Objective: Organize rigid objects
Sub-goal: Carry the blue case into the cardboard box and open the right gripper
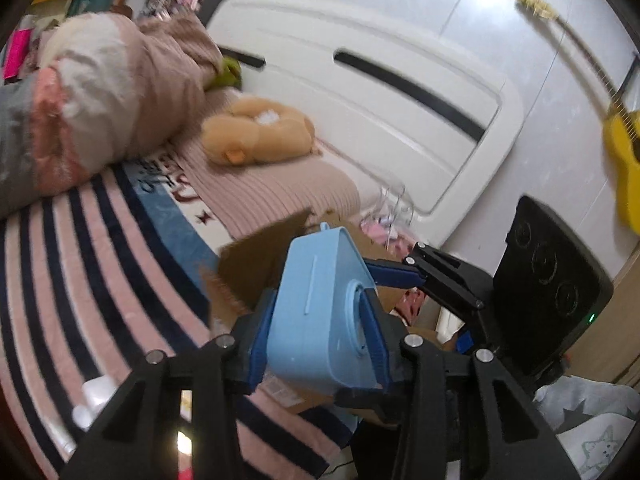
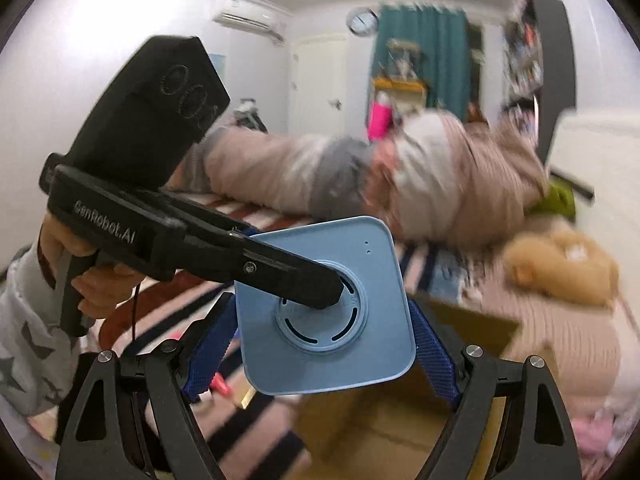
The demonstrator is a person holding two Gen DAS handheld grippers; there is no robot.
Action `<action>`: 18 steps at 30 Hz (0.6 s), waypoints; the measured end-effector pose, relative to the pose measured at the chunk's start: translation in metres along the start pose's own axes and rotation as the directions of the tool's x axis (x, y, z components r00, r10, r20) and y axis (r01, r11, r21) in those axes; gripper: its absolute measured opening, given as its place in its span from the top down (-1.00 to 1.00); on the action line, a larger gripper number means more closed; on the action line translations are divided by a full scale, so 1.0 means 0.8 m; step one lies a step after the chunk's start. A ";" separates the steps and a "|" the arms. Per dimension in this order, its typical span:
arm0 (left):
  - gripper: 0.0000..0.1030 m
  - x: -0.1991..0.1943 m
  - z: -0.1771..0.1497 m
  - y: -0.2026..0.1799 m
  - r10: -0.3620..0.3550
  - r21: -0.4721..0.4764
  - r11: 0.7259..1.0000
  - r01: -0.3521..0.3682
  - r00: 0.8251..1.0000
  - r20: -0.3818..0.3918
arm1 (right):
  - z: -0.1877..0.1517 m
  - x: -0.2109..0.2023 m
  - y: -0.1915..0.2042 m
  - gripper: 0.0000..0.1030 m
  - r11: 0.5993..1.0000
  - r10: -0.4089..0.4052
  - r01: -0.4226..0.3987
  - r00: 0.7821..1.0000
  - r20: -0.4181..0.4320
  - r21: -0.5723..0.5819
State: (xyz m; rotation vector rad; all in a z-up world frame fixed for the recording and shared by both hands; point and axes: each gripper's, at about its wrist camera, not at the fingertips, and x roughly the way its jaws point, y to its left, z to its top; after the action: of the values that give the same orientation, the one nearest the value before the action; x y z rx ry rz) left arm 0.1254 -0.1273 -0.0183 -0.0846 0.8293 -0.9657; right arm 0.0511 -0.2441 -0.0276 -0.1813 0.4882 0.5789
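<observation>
While both grippers meet on it, the light-blue box (image 1: 320, 308) sits in the air above an open cardboard box (image 1: 256, 264) that rests on the bed (image 1: 100, 264).

Left gripper (image 1: 320, 332): jaws pinching the blue box across its sides, blue pads (image 1: 260, 344) flat against both faces. In the right wrist view the same gripper (image 2: 320, 300) comes in from the left, a black finger lying over the round vented disc on the box face (image 2: 324, 304). The person's hand (image 2: 88, 280) wraps its pistol handle, sleeve white with grey stars.

Right gripper (image 2: 320, 340): jaws spread wide, blue fingers (image 2: 434, 344) on either side of the blue box; contact not clear from here, left finger (image 2: 208, 344) looks just beside the box edge. In the left wrist view the right gripper (image 1: 400, 276) reaches in from the right, one blue finger next to the box's far edge. Cannot tell if it bears any load.

Blue box: rounded square face, round disc with curved slots, two small dots near one corner; tilted.

Around it: striped pink and navy blanket on the bed, a tan plush toy (image 1: 256, 132) near the white headboard (image 1: 360, 88), rolled bedding (image 1: 100, 92) along the far side. Yellow guitar (image 1: 624, 152) leans on the wall. Both views motion-blurred.
</observation>
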 end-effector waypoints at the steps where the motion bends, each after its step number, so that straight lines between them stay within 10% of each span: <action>1: 0.25 0.018 0.005 -0.003 0.004 -0.001 1.000 -0.004 0.999 -0.034 | -0.005 0.000 -0.016 -0.59 0.999 0.007 -0.006 1.000 -0.028 0.036; 9: 0.09 0.103 0.024 -0.012 0.126 0.063 0.991 -0.116 0.974 -0.186 | -0.036 0.030 -0.104 -0.57 0.968 0.048 0.012 0.973 -0.227 0.252; 12: -0.55 0.101 0.022 -0.018 0.164 0.092 0.984 -0.150 0.972 -0.167 | -0.040 0.024 -0.107 -0.64 0.958 0.022 0.048 0.970 -0.240 0.281; 18: -0.58 0.048 0.019 -0.013 0.202 0.067 0.978 -0.197 0.977 -0.072 | -0.037 0.017 -0.091 -0.92 0.963 -0.053 0.112 0.970 -0.236 0.246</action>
State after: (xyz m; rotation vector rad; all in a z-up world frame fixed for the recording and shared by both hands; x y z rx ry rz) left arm 0.1400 -0.1666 -0.0257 0.0877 0.8634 -0.8068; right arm 0.0909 -0.3064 -0.0579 -0.0181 0.7697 0.4082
